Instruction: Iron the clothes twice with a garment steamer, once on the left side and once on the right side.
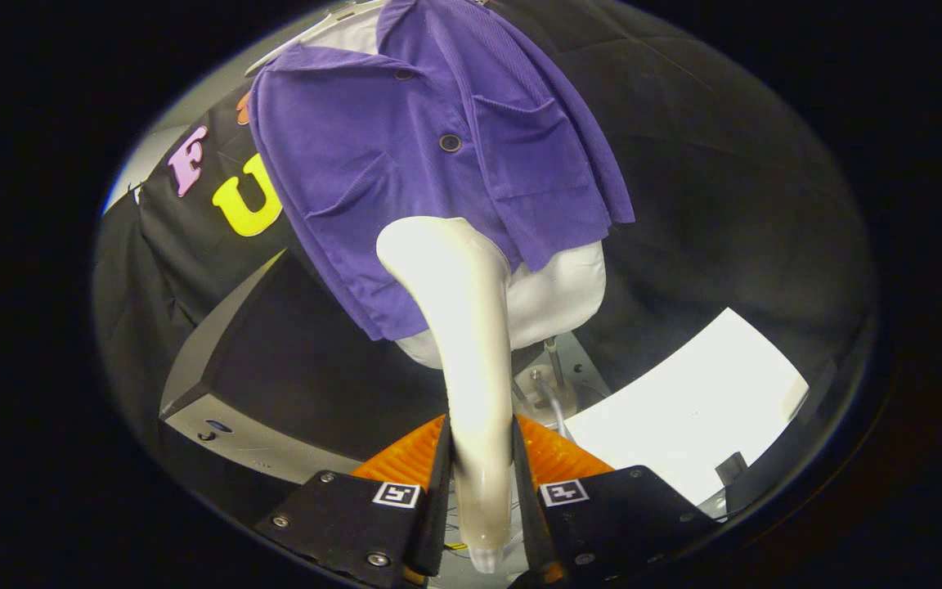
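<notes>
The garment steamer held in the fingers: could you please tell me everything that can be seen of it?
The garment steamer is a smooth, glossy, cream-white wand that looks like plastic. Its slim handle is clamped between both fingers of the hand-held gripper, with the lower tip poking out behind them. It rises ahead of the fingers and widens into a rounded head that lies against the lower hem of the purple shirt on the white mannequin. No steam or cord can be made out.

Gripper view rides low behind the fingers point(446, 466) – facing forward, close to the hanging purple shirt point(405, 164)
</notes>
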